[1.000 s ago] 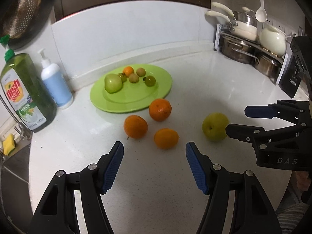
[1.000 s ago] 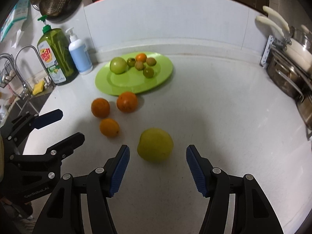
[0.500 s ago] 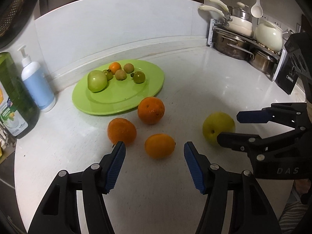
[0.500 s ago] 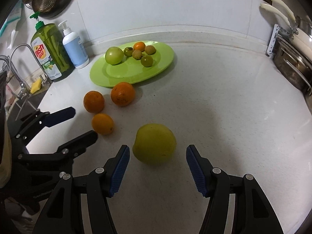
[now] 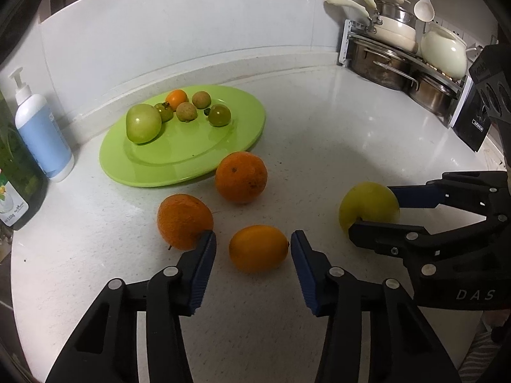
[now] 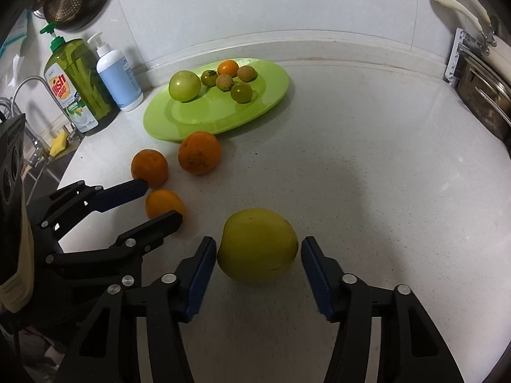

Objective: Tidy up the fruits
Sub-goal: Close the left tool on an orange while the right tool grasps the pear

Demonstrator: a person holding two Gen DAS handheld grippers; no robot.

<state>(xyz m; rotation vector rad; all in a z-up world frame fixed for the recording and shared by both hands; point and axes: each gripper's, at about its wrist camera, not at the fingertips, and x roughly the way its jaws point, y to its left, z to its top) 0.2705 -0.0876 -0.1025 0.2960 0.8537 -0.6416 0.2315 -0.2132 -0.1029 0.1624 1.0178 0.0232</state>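
**Both tools spread around fruit**

Left tool (image 5: 252,255) spread wide around smallest orange (image 5: 258,248), near side of green plate (image 5: 236,146) on worktop (image 5: 335,146). Right tool (image 6: 258,260) likewise spread, flanking yellow apple (image 6: 258,244), farther from plate.

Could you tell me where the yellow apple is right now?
The yellow apple sits on the counter between the open right gripper fingers, right of the three oranges.
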